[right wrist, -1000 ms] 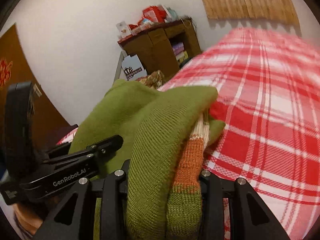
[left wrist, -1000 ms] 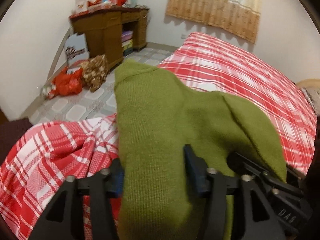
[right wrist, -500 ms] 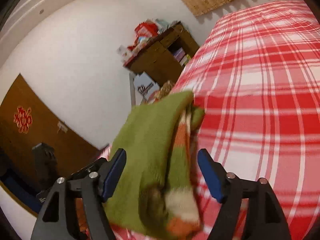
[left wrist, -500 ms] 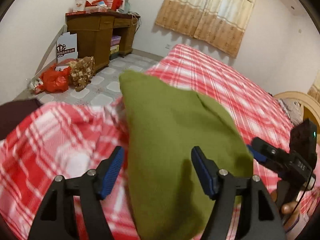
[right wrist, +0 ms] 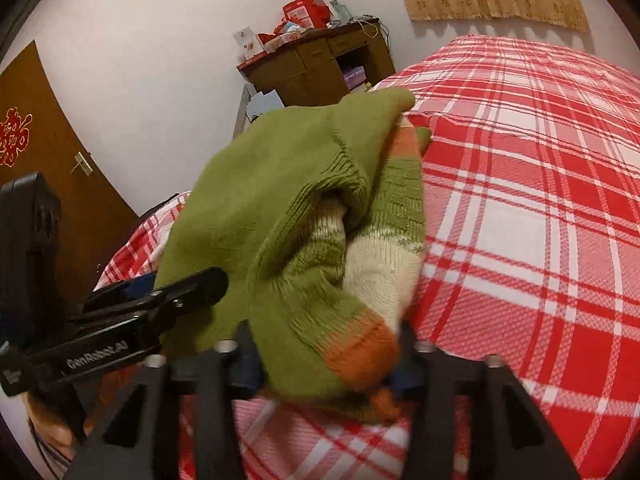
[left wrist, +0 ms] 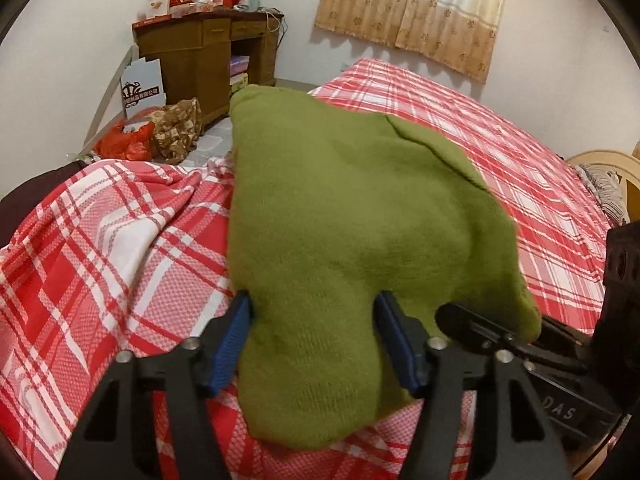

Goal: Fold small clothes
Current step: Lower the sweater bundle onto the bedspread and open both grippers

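A folded green knitted sweater (left wrist: 344, 208) lies on the red plaid bed (left wrist: 100, 240). My left gripper (left wrist: 316, 344) straddles its near end, jaws closing, and the blue pads (left wrist: 236, 340) press into the knit on both sides. In the right wrist view the sweater (right wrist: 280, 184) shows its cream and orange striped folds. My right gripper (right wrist: 324, 356) is closing on that bunched edge, which fills the gap and hides the pads. Each gripper appears beside the other: the left gripper (right wrist: 176, 292) at the left there, the right gripper (left wrist: 480, 328) at the lower right in the left wrist view.
A brown wooden desk (left wrist: 200, 56) piled with boxes stands against the far wall. A red bag (left wrist: 124, 142) and a patterned bundle lie on the tiled floor. A curtain (left wrist: 412, 12) hangs behind the bed; a brown door (right wrist: 40, 152) is at left.
Half a second ago both grippers stood wide open around the sweater with gaps at the pads. Now both have closed in on it again, and the sweater sits nearer the cameras.
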`<move>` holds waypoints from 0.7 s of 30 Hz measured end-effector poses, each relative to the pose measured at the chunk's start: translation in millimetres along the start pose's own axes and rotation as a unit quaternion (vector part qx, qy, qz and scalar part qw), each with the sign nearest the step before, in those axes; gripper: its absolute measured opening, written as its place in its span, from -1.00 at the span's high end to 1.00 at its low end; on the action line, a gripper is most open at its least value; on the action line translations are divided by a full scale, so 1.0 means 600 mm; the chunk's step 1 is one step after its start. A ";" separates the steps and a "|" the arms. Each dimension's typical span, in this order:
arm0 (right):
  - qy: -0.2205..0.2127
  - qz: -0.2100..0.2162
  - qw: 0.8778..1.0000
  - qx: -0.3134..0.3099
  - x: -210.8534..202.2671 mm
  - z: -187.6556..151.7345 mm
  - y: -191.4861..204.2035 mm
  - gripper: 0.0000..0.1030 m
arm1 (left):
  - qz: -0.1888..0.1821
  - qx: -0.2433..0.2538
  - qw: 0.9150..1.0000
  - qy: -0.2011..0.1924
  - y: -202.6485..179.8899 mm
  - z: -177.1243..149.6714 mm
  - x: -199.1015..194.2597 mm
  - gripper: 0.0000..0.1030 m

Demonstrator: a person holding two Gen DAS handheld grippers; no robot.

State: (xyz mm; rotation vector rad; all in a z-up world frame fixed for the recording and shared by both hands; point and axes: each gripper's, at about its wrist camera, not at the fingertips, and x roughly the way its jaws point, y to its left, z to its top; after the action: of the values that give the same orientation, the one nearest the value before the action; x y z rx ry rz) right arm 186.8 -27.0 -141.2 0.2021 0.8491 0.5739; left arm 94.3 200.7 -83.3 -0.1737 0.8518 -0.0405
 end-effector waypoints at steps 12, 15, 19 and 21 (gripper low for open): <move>0.027 0.118 0.986 0.114 -0.065 -0.004 -0.014 0.47 | 0.017 0.028 0.999 0.004 -0.014 0.003 -0.068 0.40; 0.041 0.098 0.986 0.132 -0.068 -0.030 -0.022 0.48 | 0.017 0.037 0.999 0.016 -0.015 -0.013 -0.069 0.40; 0.054 0.077 0.985 0.143 -0.053 -0.068 -0.032 0.48 | 0.032 0.046 0.998 0.026 -0.021 -0.028 -0.049 0.38; 0.046 0.072 0.987 0.134 -0.054 -0.077 -0.029 0.47 | 0.048 0.055 0.997 0.022 -0.027 -0.034 -0.047 0.33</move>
State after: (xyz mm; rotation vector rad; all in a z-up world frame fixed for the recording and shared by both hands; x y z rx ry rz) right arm 142.1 -62.1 -157.0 0.4873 1.0065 0.6065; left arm 61.0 185.2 -72.7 -0.0291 0.8982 -0.0019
